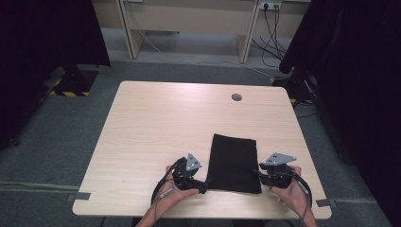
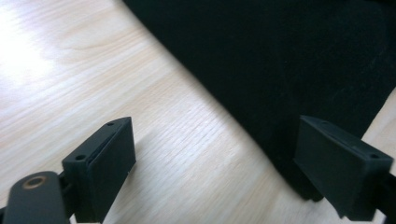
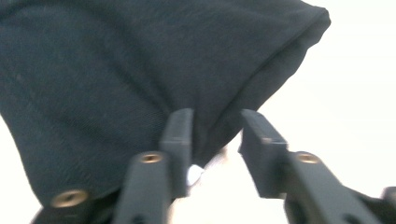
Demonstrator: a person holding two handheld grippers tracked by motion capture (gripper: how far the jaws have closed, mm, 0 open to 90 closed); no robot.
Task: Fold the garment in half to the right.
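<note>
Both grippers at the folded black cloth [image 1: 234, 162], near edge of the wooden table [image 1: 156, 123].

Left gripper [image 1: 206, 184] lay low beside its near-left corner, jaws spread; right gripper [image 1: 257, 173], tilted inward, had jaws parted around the cloth's edge.

A folded cloth [image 1: 234, 163] lies on the table [image 1: 156, 123], right of the middle and toward the person's edge. The left gripper [image 1: 201, 185] sits at the cloth's near left corner, the right gripper [image 1: 259, 174] at its right edge near the front. A round hole [image 1: 236, 97] lies behind the cloth, close to the far edge. Beyond the table stands a desk [image 1: 189, 19], with cables [image 1: 272, 28] to its right.
</note>
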